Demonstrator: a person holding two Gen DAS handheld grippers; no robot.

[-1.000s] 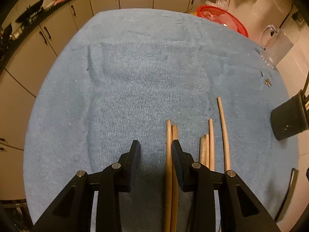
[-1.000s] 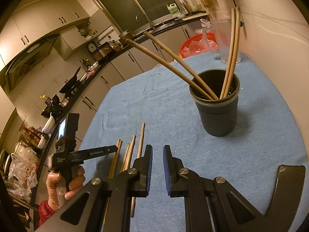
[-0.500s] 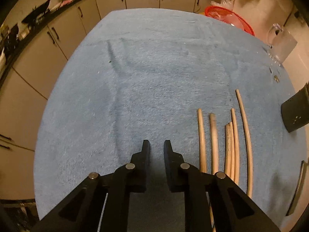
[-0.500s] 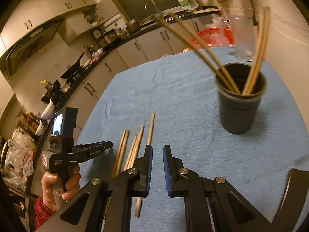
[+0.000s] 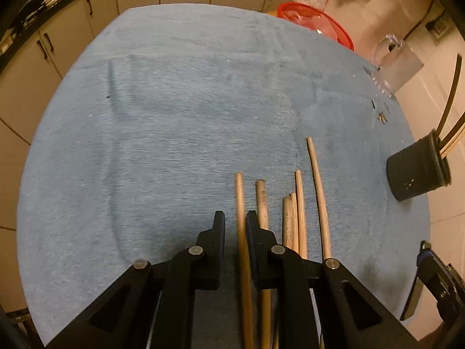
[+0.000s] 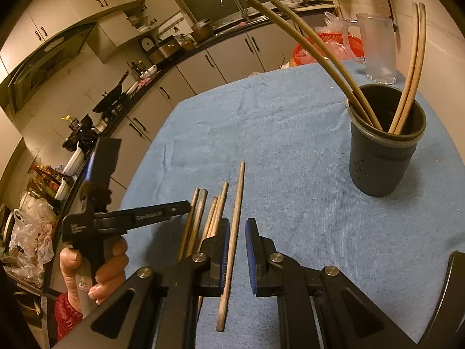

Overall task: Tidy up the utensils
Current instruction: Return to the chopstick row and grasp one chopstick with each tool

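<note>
Several wooden chopsticks (image 5: 299,203) lie side by side on the blue cloth (image 5: 174,131). My left gripper (image 5: 236,221) points steeply down over the leftmost chopstick (image 5: 239,192). That stick runs through the narrow gap between the jaws, against the right pad and free of the left one. In the right wrist view the left gripper (image 6: 186,205) hovers at the row's left side. My right gripper (image 6: 235,226) has its jaws drawn nearly together, and the rightmost chopstick (image 6: 238,192) lies on the cloth under them. A dark holder (image 6: 383,157) with several chopsticks (image 6: 319,46) stands to the right.
A clear pitcher (image 6: 377,46) and a red basket (image 5: 316,23) sit at the far right of the table. Small bits (image 5: 380,116) lie near the pitcher. A person's hand (image 6: 96,267) holds the left gripper's handle. Kitchen cabinets surround the table.
The left jaws closed from wide to a narrow gap, swung left off the chopsticks, then came back over the leftmost one. The right gripper shifted toward the row of chopsticks.
</note>
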